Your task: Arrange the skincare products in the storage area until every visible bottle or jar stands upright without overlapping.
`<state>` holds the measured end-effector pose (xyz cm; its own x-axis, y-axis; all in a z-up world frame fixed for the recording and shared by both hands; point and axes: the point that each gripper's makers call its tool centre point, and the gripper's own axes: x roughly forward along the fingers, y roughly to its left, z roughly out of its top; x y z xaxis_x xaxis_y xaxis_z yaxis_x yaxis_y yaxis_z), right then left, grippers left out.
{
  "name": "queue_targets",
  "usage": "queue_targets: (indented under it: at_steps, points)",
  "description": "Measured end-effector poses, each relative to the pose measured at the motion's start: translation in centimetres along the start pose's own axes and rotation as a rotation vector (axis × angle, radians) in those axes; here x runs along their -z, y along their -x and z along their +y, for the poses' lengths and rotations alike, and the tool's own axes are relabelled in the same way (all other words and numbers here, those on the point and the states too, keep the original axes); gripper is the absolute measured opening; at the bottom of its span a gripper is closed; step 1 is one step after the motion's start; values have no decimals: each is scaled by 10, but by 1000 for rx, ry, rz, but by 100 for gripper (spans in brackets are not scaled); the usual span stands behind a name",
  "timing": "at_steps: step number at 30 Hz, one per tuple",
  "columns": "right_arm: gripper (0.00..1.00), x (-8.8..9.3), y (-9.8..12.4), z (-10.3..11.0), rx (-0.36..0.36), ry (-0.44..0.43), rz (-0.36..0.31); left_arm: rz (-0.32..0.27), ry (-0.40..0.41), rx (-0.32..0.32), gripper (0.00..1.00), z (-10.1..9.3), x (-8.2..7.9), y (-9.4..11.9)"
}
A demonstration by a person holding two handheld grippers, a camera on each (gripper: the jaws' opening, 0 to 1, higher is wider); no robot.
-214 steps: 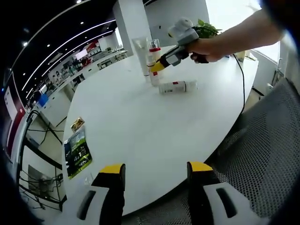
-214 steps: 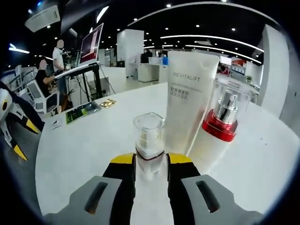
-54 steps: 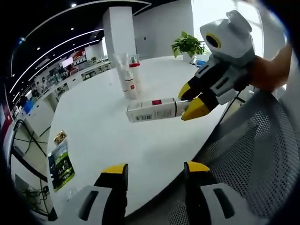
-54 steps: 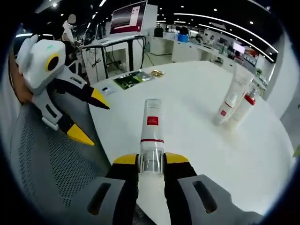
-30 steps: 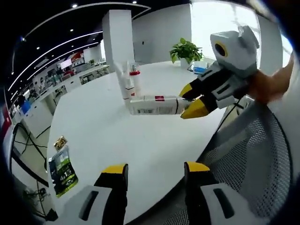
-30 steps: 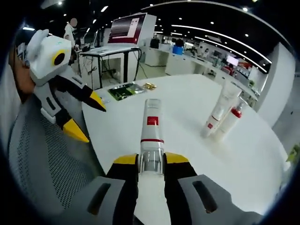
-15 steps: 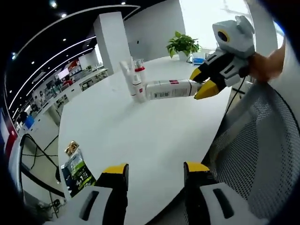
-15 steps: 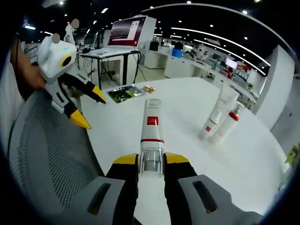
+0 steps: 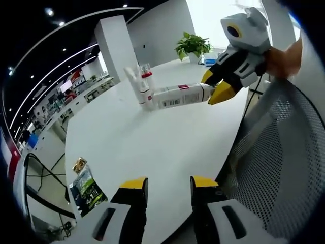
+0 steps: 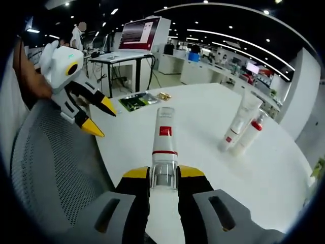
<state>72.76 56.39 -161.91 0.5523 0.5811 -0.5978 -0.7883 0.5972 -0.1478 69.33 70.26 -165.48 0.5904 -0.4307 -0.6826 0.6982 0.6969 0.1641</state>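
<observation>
We're gripping the white bottle (image 10: 163, 140) by its clear-capped end in the right claw (image 10: 163, 175), holding it level above the white tabletop (image 10: 203, 127), clear of the surface. Left claw (image 9: 164, 183) is hanging empty over the tabletop edge, jaws a narrow gap apart. We're seeing the tube (image 10: 239, 122) and red-collared pump bottle (image 10: 250, 134) standing upright, touching, well apart from the held bottle.
</observation>
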Motion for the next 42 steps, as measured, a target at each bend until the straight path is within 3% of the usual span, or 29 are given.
queue_targets:
  at_steps: [11, 42]
  points:
    - [17, -1, 0, 4, -14, -29, -7, 20, -30, -2, 34, -2, 4, -1]
    - [17, -2, -2, 11, -42, 9, -2, 49, -38, 5, 34, -3, 10, -3]
